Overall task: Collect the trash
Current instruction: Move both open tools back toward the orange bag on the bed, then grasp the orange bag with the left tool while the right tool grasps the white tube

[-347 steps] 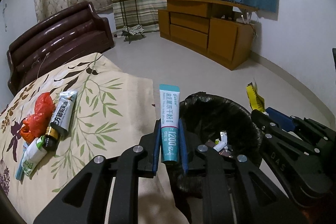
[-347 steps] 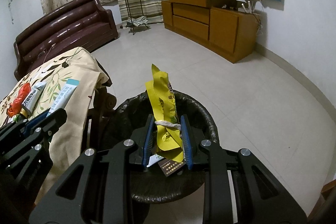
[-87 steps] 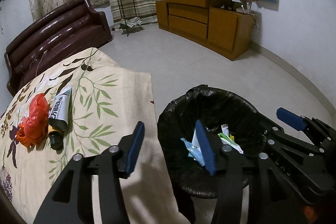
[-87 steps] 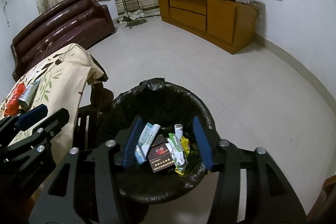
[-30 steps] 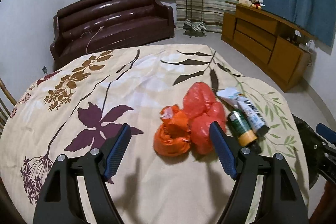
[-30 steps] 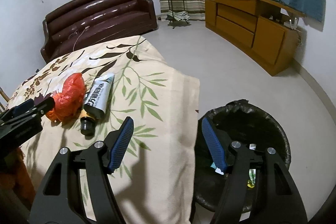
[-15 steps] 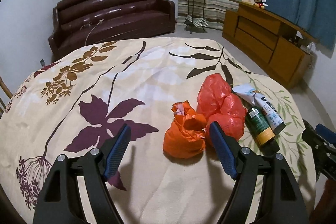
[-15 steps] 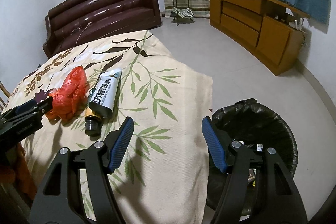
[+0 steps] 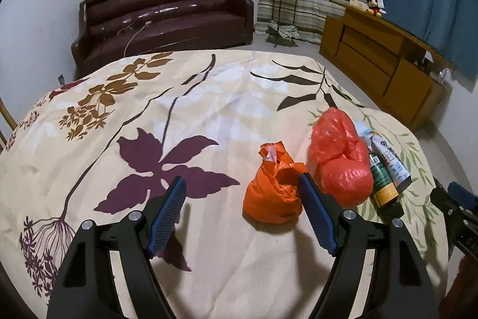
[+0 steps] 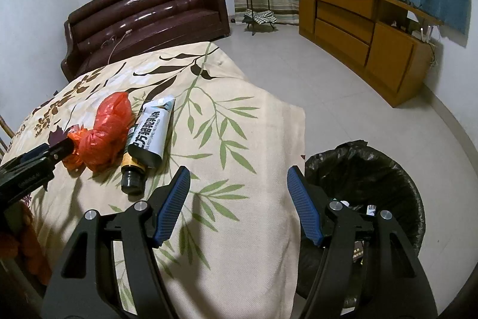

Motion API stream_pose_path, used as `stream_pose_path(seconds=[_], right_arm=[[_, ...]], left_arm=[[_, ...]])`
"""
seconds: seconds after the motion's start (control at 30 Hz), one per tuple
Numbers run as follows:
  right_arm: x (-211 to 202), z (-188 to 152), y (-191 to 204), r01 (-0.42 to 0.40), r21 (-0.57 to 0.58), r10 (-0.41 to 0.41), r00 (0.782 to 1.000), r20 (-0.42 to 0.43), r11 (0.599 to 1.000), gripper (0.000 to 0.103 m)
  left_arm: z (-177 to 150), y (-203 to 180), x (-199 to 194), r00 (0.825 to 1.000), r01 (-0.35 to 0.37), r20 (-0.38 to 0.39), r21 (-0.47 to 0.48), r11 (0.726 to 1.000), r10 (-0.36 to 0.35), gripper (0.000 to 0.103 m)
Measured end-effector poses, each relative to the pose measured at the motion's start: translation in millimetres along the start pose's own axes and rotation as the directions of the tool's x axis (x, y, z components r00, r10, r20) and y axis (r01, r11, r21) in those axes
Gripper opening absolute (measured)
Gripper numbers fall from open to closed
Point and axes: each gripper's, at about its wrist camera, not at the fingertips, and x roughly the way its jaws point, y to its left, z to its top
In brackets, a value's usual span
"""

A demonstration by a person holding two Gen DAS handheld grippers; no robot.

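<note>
Both grippers' fingers gape empty; right gripper point(image 10: 239, 204) partly hides the bin point(image 10: 388, 169).

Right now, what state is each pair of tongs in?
Left tongs: open, holding nothing; the small orange bag lies between the pads, untouched.
Right tongs: open, empty, above the tablecloth.

Indoor light was dim and came from above. Gripper arms cast soft shadows on the tablecloth point(image 9: 209, 109). Glare streaked the sofa point(image 10: 143, 8). Fisheye distortion bent edges; corners were black.
</note>
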Motion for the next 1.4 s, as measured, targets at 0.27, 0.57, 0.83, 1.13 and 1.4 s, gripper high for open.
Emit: stream_pose_path(seconds=[0.27,0.57,0.83,1.13,1.4], right_arm=[[2,0,2,0.001,-0.007,-0.001,1.000,-0.001,1.000,0.066],[5,1,5,0.001,-0.014,-0.001,1.000,-0.003,1.000,0.066],[6,1,8,0.000,-0.017,0.000,1.000,-0.002,1.000,0.066],[6,7,21,-0.014,-0.038,0.015,1.000,0.011,0.999,0.066],[6,24,46,-0.049,-0.081,0.052,0.998,0.032,0.995,0.066]], left_arm=[[4,-6,9,1.000,0.013,-0.014,0.031,0.999,-0.013,0.065],[4,-11,12,0.999,0.044,-0.020,0.064,0.997,-0.042,0.041],[2,-11,10,0.999,0.049,-0.009,0.068,0.997,-0.048,0.040],[-1,-2,0,0.999,0.033,0.010,0.059,0.998,-0.034,0.040],[0,17,-10,0.999,-0.009,0.032,0.040,0.999,0.008,0.040]])
